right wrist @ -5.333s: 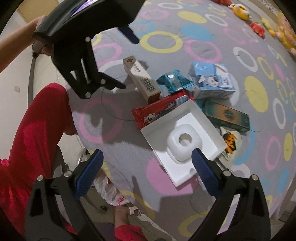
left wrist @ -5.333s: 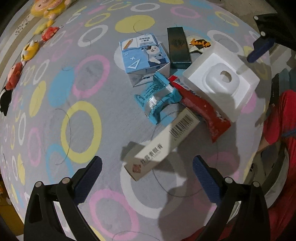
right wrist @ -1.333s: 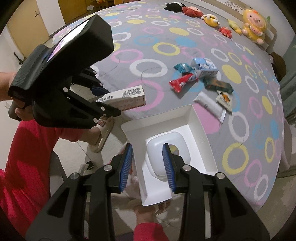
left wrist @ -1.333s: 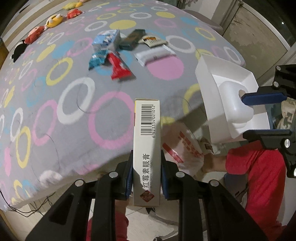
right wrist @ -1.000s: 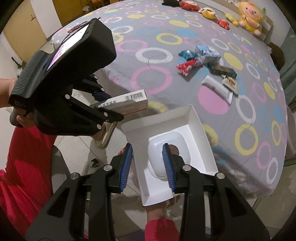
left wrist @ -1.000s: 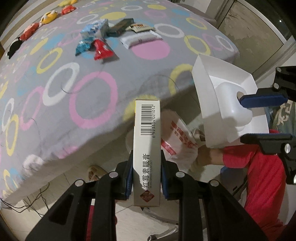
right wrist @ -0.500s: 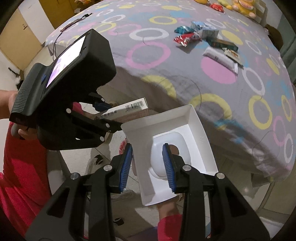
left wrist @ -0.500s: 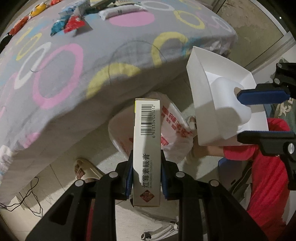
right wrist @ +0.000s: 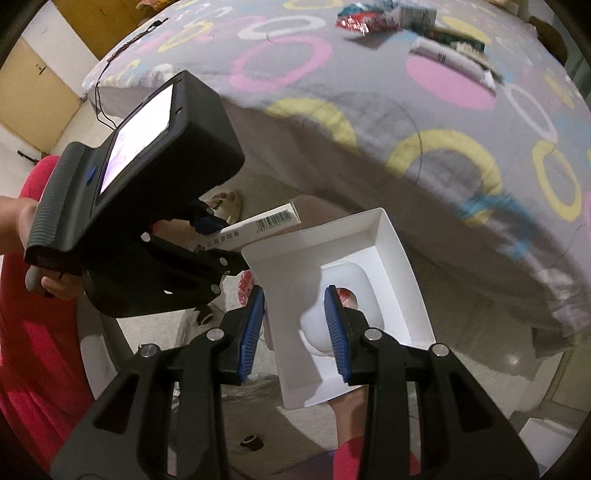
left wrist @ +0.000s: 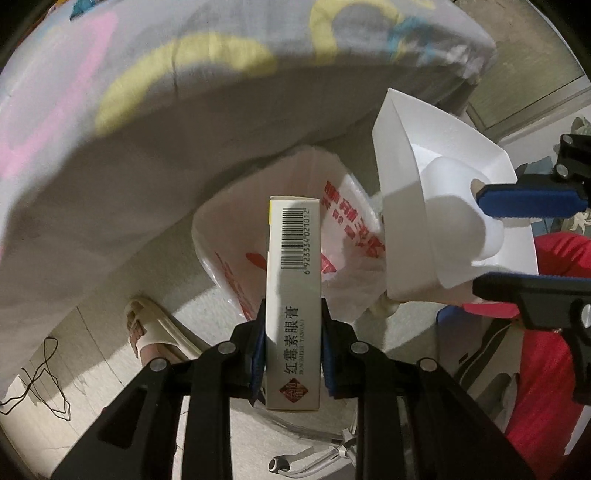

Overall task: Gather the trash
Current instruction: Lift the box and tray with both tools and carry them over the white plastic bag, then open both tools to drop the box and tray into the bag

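My left gripper (left wrist: 291,317) is shut on a long white carton with a barcode (left wrist: 293,280) and holds it above the open white plastic bag with red print (left wrist: 332,236) on the floor. My right gripper (right wrist: 295,325) is shut on a white moulded tray (right wrist: 388,258), clamped on its raised centre, and holds it tilted next to the carton. The tray also shows in the left wrist view (left wrist: 443,192), over the bag's right edge. The carton shows in the right wrist view (right wrist: 258,225). More trash (right wrist: 406,22) lies far back on the bed.
The bed with its grey ring-pattern cover (left wrist: 147,92) overhangs at the top. A foot in a beige slipper (left wrist: 147,328) stands left of the bag. A black cable (left wrist: 44,376) lies on the floor. Red clothing (left wrist: 546,350) is at the right.
Both grippers have moved off the bed and down toward the floor with their loads. The plastic bag has grown larger under the carton and tray.
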`<state>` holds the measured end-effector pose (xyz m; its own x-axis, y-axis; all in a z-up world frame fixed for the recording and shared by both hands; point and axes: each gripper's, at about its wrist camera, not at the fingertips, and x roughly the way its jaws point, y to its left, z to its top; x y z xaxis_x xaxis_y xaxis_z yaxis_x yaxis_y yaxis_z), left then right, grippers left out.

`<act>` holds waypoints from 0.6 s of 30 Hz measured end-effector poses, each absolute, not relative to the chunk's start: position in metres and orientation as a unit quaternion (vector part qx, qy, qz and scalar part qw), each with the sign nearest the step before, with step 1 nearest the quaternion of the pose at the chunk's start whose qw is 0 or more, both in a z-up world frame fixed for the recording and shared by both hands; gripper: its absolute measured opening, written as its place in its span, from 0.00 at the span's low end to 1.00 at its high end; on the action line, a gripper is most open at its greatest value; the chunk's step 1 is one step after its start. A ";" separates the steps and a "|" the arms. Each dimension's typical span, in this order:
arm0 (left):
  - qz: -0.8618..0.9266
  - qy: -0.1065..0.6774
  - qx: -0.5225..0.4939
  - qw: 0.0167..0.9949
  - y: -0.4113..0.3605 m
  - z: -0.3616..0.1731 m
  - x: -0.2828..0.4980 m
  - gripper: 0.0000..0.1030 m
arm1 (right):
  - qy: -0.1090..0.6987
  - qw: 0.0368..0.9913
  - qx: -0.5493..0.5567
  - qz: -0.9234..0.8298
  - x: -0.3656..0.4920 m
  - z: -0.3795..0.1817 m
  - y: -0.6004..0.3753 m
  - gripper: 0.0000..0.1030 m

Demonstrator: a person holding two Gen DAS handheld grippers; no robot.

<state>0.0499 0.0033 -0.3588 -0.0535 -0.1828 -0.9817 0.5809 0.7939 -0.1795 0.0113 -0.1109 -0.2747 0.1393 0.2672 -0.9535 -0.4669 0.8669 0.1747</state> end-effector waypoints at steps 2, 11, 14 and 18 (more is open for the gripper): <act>-0.281 0.675 0.146 0.667 0.002 -0.368 0.049 0.24 | 0.612 0.749 -0.078 0.242 0.015 -0.283 -0.113 0.33; -0.256 0.704 0.120 0.652 0.006 -0.415 0.061 0.24 | 0.629 0.740 -0.064 0.230 0.031 -0.324 -0.117 0.33; -0.245 0.714 0.110 0.646 0.006 -0.430 0.062 0.24 | 0.637 0.735 -0.056 0.225 0.035 -0.341 -0.116 0.33; -0.232 0.727 0.101 0.639 0.005 -0.452 0.062 0.24 | 0.645 0.731 -0.046 0.217 0.042 -0.361 -0.113 0.33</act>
<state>0.0617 0.0049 -0.4518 -0.1642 -0.1500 -0.9750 0.4423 0.8723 -0.2087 0.0419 -0.1129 -0.3607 0.0735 0.2578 -0.9634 -0.3758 0.9020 0.2127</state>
